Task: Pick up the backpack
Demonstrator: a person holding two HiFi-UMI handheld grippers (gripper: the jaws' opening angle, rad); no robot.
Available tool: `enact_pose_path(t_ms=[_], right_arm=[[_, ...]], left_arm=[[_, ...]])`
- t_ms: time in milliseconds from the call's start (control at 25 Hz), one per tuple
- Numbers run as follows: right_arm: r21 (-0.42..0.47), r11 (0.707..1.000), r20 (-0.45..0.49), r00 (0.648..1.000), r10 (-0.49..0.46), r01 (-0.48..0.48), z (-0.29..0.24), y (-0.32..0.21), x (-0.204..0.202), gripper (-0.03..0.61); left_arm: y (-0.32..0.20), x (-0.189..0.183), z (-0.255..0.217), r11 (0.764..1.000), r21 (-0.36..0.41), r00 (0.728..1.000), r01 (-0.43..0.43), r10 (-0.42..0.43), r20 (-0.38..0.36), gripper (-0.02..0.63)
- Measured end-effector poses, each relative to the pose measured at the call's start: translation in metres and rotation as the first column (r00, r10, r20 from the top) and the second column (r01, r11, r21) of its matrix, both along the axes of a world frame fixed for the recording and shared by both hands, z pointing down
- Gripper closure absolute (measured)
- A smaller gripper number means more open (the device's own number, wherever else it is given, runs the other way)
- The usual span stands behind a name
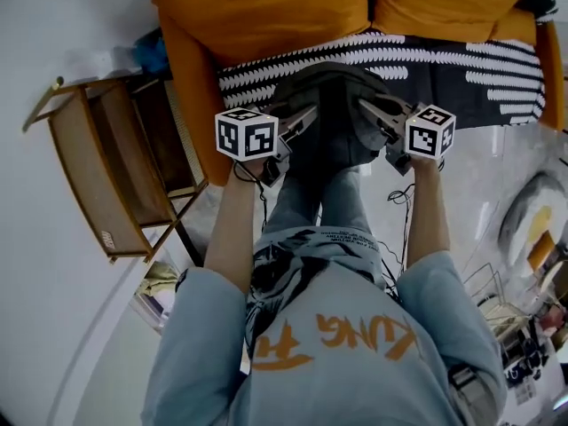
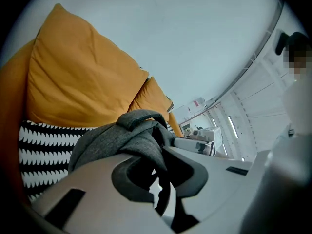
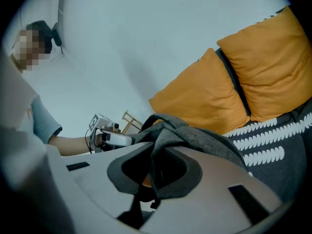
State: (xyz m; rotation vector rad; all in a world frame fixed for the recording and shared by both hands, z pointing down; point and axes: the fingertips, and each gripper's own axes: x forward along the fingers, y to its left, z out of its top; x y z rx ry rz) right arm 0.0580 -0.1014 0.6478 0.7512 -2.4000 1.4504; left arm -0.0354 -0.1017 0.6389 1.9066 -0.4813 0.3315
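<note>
Left gripper and right gripper, two total, both nearly closed, each pinching fabric of the one grey backpack. I see it held between them over the striped sofa seat, before two orange cushions.

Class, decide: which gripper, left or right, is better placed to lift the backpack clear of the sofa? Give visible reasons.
Right, narrowly. Both are shut on the grey backpack, but the right gripper grips a thick fold, the left gripper only a thin one.
</note>
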Motion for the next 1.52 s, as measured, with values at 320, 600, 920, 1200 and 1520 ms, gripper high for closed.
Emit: enact_pose_path(t_ms=[320,600,920,1200,1520], right_arm=[[0.025,0.993,0.023,0.993,-0.113,0.113,-0.051,0.029,-0.024,0.548],[0.081,0.987,0.054,0.988,-0.147,0.142,-0.090,0.034,-0.036,0.548],[0.159,0.980,0.115,0.984,-0.138,0.119,-0.134,0.040,-0.053,0.548],[0.295,0.947,0.109,0.980,-0.167,0.129,-0.191,0.041,-0.069,0.548],[0.537,0.829,0.031,0.978,-0.207,0.158,-0.285,-0.003,-0.074,0.546]], left_arm=[[0.037,-0.025,-0.044,0.998,0.049,0.999,0.048,-0.047,-0.009,0.554],[0.043,-0.038,-0.083,0.989,0.133,0.998,0.062,-0.059,-0.025,0.554],[0.048,-0.056,-0.127,0.966,0.237,0.995,0.101,-0.092,-0.047,0.554],[0.041,-0.077,-0.192,0.905,0.420,0.998,0.070,-0.065,-0.026,0.551],[-0.001,-0.080,-0.285,0.769,0.638,0.998,0.049,-0.062,-0.002,0.548]])
